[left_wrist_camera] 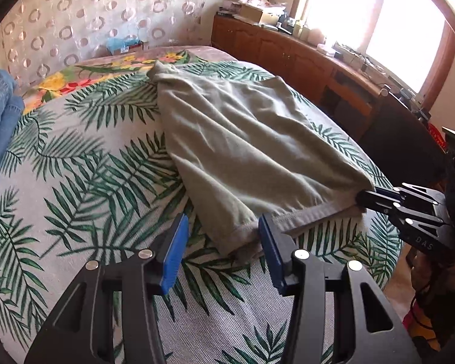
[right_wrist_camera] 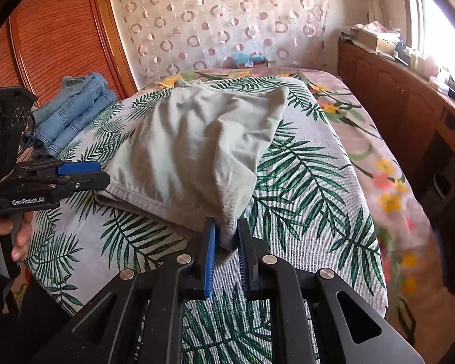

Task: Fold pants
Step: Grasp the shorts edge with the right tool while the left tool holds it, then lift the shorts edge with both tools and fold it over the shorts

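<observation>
A palm-print bed [left_wrist_camera: 75, 188] stands beside wooden cabinets [left_wrist_camera: 288, 51]. Wrinkled green pants [left_wrist_camera: 236, 139] lie folded; right gripper [right_wrist_camera: 227, 242] pinches one corner, left gripper [left_wrist_camera: 224, 251] gapes wide.

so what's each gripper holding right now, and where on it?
Right tongs pinch the near hem corner of the green pants. Left tongs are open at the hem, holding nothing.
</observation>
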`<state>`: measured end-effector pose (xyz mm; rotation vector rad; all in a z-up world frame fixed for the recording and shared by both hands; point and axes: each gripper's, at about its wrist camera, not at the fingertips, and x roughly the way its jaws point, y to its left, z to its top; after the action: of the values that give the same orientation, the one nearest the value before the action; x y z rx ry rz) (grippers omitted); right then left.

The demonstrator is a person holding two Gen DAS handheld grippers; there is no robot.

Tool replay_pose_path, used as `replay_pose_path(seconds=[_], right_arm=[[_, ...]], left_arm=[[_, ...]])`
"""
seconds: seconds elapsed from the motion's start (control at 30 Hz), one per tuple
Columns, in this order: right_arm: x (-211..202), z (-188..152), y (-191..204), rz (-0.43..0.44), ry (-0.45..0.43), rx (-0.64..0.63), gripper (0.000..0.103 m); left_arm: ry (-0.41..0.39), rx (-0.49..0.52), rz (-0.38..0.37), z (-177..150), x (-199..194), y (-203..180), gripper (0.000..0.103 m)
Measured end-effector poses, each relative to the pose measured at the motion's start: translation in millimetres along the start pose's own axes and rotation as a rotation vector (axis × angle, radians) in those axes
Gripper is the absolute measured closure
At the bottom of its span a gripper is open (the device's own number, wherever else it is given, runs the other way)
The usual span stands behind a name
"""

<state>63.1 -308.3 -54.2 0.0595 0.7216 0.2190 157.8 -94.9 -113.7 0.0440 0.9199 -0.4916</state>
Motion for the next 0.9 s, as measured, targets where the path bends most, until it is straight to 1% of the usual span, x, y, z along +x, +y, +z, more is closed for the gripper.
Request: replay_pose_path(seconds=[0.1, 0.13, 0.23, 0.27, 0.3, 0.33, 0.47, 0.5, 0.53, 0.63, 0.73, 0.9], right_arm=[[2.6, 0.4, -1.4, 0.002, 0.005, 0.010, 0.085], [3.2, 0.4, -1.8, 0.001, 0.007, 0.010, 0.084], [3.7, 0.6, -3.3, 0.006, 0.010, 0.015, 0.083], [4.0, 1.2, -4.9, 0.015, 0.015, 0.020, 0.083], [4.6, 1.5, -6.2, 0.026, 0.019, 0.028, 0.082], [4.8, 1.9, -7.0, 0.032, 0.020, 0.029, 0.082], [5.4, 0.6, -3.8, 0.035, 0.019, -0.005, 0.083], [5.9, 0.3, -3.2, 0.049, 0.023, -0.007, 0.089], [5.4, 1.0, -3.3, 0.077, 0.030, 0.000, 0.091], [-4.9, 2.5, -2.9, 0.126, 0.017, 0.006, 0.092], [-13.9, 2.4, -2.3, 0.148, 0.015, 0.002, 0.093], [-29.5, -5.7, 3.9, 0.159, 0.014, -0.022, 0.093]], left_arm=[[0.024, 0.021, -0.012, -6.8, 6.2, -6.5, 0.060], [0.013, 0.033, -0.007, -8.5, 5.5, -8.9, 0.065], [0.009, 0.029, -0.025, -8.7, 4.5, -8.3, 0.076], [0.004, 0.030, -0.027, -8.6, 3.5, -8.2, 0.078], [-0.002, 0.029, -0.034, -8.8, 2.4, -7.6, 0.084], [-0.007, 0.029, -0.039, -9.1, 1.8, -6.9, 0.088], [-0.040, 0.046, -0.028, -13.0, -6.7, -10.0, 0.090], [-0.043, 0.043, -0.024, -15.3, -9.9, -9.7, 0.091], [-0.043, 0.049, -0.023, -18.0, -13.3, -9.2, 0.091], [-0.050, 0.047, -0.033, -25.4, -23.5, -7.7, 0.092], [-0.058, 0.050, -0.035, -30.8, -32.4, -9.4, 0.092], [-0.064, 0.039, -0.051, -44.5, -46.9, -9.1, 0.093]])
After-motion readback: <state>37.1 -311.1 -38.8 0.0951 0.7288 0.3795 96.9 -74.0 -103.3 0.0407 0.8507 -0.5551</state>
